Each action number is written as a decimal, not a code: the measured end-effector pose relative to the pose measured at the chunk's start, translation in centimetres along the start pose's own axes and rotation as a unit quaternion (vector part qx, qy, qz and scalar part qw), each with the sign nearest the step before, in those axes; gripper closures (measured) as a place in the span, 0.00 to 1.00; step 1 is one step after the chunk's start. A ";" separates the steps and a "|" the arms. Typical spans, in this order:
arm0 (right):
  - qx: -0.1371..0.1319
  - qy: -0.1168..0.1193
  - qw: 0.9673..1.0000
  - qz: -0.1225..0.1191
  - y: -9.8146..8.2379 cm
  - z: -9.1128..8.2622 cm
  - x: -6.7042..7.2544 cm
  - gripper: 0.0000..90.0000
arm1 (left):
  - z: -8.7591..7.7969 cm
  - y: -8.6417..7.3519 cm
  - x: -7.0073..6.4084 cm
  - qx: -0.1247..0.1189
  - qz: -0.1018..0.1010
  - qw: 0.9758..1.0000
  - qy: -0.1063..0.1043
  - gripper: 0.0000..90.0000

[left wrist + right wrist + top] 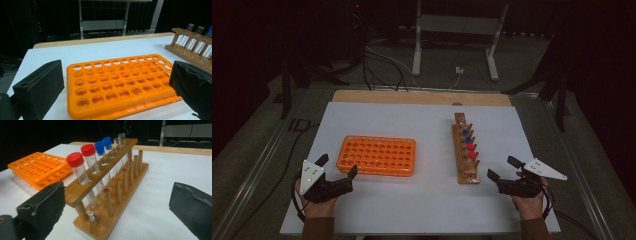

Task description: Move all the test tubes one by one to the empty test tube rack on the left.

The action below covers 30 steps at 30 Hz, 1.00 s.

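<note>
Both grippers idle, jaws apart, nothing held. Left gripper (pixel 338 167) just beside orange rack (pixel 378 155); right gripper (pixel 503 169) near wooden rack (pixel 466 150) holding capped tubes (two red, two blue, probably two uncapped behind). Risk: wide jaws clipping neighbouring tube, tipping rack.

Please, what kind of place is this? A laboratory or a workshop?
Probably a lab-style recording bench, not a working laboratory. A white table holds an empty orange tube rack and a wooden rack of capped tubes. Behind are dark curtains, floor cables and a stand.
</note>
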State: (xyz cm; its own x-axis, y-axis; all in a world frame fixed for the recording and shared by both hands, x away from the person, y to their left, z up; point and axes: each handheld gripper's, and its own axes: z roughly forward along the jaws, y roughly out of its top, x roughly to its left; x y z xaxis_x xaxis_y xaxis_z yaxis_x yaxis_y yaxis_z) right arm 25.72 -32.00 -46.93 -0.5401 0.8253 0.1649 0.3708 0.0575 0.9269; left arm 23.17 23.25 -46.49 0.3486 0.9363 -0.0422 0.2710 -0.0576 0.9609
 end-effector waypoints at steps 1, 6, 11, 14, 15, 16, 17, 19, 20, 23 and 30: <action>0.000 0.000 1.000 0.000 0.0 0.0 0.0 0.03 | 0.0 0.0 0.0 0.000 0.000 1.000 0.000 0.00; 0.009 0.009 1.000 -0.014 0.6 0.3 0.9 0.11 | 0.2 -0.1 -0.2 0.004 0.007 1.000 -0.004 0.00; 0.014 0.017 1.000 -0.021 1.4 0.4 1.7 0.21 | 0.5 -0.2 -0.4 0.011 0.014 1.000 -0.004 0.00; 0.019 0.020 0.999 -0.037 1.7 0.8 2.3 0.30 | 0.7 -0.2 -0.5 0.015 0.020 1.000 -0.003 0.00; 0.024 0.017 0.998 -0.047 1.9 1.1 2.6 0.37 | 0.7 -0.2 -0.6 0.015 0.021 1.000 -0.003 0.00; 0.028 0.017 0.998 -0.049 2.0 1.3 2.7 0.40 | 0.7 -0.2 -0.6 0.016 0.023 1.000 -0.003 0.00; 0.028 0.019 0.998 -0.054 2.1 1.6 2.9 0.44 | 0.8 -0.2 -0.7 0.016 0.022 1.000 -0.003 0.00; 0.029 0.020 0.998 -0.056 2.1 1.8 3.1 0.47 | 0.8 -0.2 -0.8 0.017 0.023 1.000 -0.002 0.00; 0.034 0.029 0.997 -0.063 2.4 2.3 3.4 0.52 | 0.8 -0.2 -0.8 0.017 0.024 1.000 -0.002 0.00; 0.040 0.031 0.996 -0.073 2.6 2.8 3.8 0.56 | 0.8 -0.2 -0.9 0.017 0.023 1.000 -0.002 0.00; 0.068 0.024 0.993 -0.090 2.6 5.0 4.3 0.67 | 0.8 -0.3 -1.0 0.019 0.027 0.999 -0.003 0.00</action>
State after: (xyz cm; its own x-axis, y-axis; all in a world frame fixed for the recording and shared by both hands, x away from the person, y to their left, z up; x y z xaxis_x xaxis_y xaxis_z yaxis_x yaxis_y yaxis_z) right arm 28.12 -25.50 -45.48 -0.6414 0.7670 0.0193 0.3619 0.2803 0.8891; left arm 23.47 22.04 -46.96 0.3683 0.9297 0.0069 0.2861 -0.1205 0.9506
